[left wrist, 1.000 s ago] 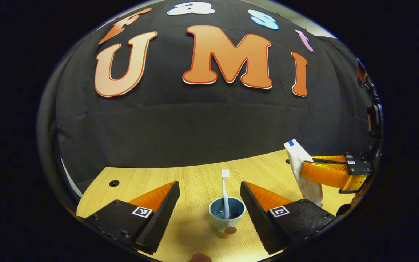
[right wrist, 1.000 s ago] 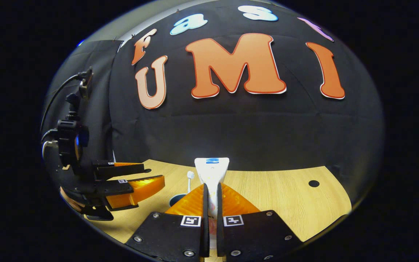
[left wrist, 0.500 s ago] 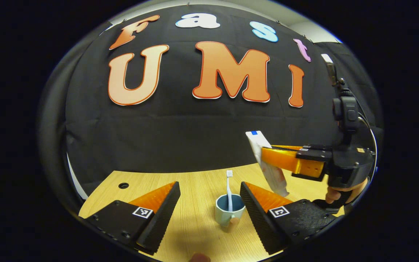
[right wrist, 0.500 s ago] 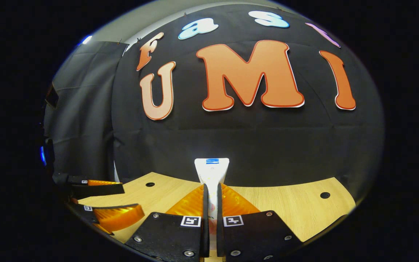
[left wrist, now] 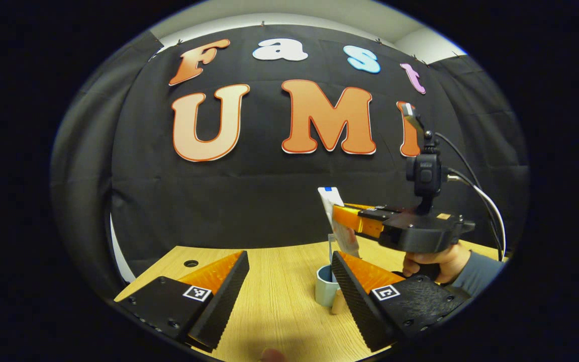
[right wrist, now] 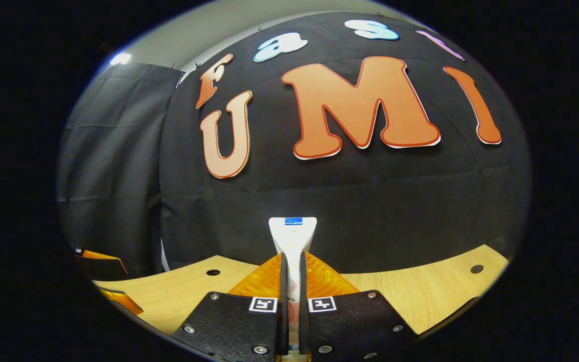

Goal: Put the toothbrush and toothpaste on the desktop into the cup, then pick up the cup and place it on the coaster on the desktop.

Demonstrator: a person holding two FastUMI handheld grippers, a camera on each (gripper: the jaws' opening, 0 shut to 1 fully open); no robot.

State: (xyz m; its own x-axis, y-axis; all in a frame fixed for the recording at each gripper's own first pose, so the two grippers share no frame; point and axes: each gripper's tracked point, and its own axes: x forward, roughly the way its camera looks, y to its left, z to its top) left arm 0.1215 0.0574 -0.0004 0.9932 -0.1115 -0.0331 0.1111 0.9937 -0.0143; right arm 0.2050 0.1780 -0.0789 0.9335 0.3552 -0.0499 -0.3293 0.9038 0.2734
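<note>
While the right gripper (left wrist: pixel 341 217) holds its jaws pinched on the toothpaste (left wrist: pixel 337 221) above the cup (left wrist: pixel 326 287) on the table (left wrist: pixel 279 296), beside the wide-open, empty left gripper (left wrist: pixel 289 286), an off-centre drop could tip the cup or knock its toothbrush (left wrist: pixel 330 246).

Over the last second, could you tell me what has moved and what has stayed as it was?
In the left gripper view, the right gripper has carried the toothpaste from the right edge in to just above the cup, and the cup has slid toward that view's right finger. The right gripper stays shut on the tube, the left gripper stays open, and the toothbrush still stands in the cup.
</note>
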